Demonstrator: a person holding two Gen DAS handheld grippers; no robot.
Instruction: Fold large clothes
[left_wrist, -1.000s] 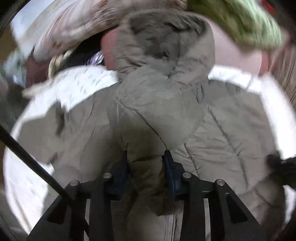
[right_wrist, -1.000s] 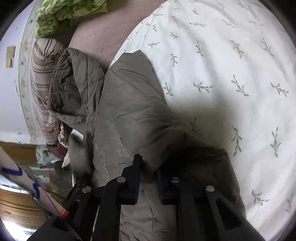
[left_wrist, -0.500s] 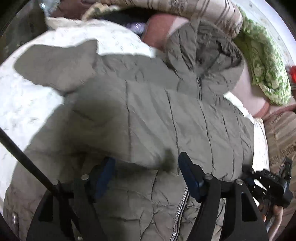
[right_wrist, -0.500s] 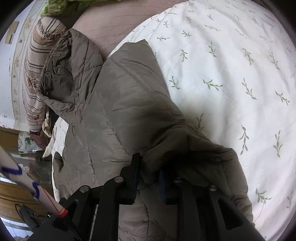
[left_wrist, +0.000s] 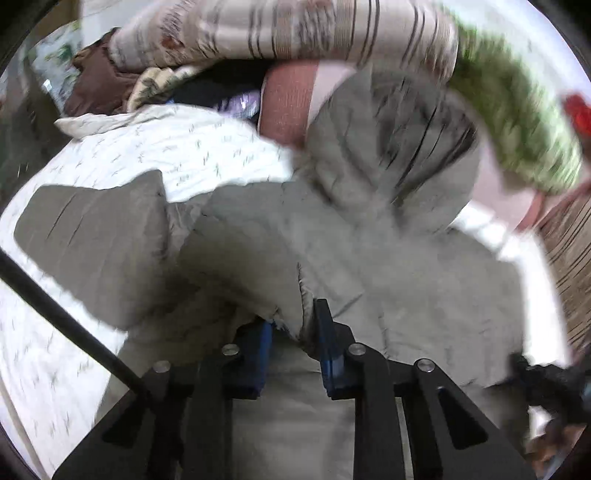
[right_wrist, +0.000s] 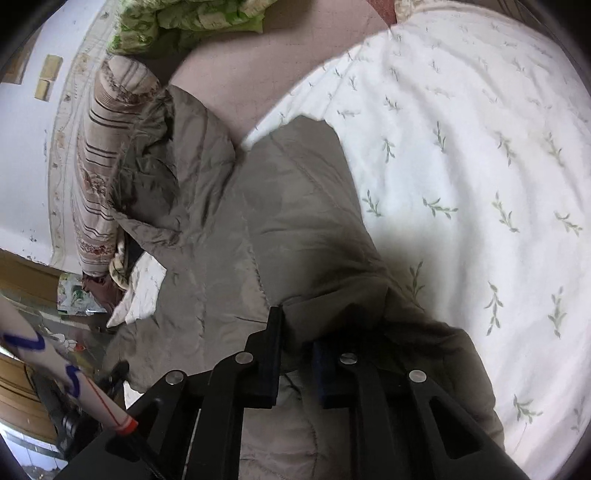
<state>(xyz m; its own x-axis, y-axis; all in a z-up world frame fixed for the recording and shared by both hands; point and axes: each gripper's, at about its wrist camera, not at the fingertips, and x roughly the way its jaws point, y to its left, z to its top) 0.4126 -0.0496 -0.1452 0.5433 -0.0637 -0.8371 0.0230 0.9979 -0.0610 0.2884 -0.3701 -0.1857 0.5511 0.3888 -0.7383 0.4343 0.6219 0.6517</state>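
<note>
A large olive-grey quilted hooded jacket (left_wrist: 406, 280) lies spread on a white leaf-print bedsheet (left_wrist: 177, 147). Its hood (left_wrist: 399, 155) points to the far side and one sleeve (left_wrist: 92, 229) lies out to the left. My left gripper (left_wrist: 293, 325) is shut on a fold of the jacket's front edge. In the right wrist view the jacket (right_wrist: 280, 206) runs away from me with the hood (right_wrist: 173, 162) at the far left. My right gripper (right_wrist: 297, 332) is shut on a bunched part of the jacket near its sleeve (right_wrist: 424, 332).
A striped bolster (left_wrist: 288, 29) and a green patterned quilt (left_wrist: 517, 122) lie past the hood. A pink mattress cover (right_wrist: 266, 62) shows beyond the sheet (right_wrist: 480, 147). Dark and brown clothes (left_wrist: 96, 81) are heaped at the far left. The other gripper's black body (left_wrist: 546, 376) shows at the right.
My left gripper was open over the jacket half a second ago and has shut on a fold of it. My right gripper stays shut on the jacket and has shifted slightly.
</note>
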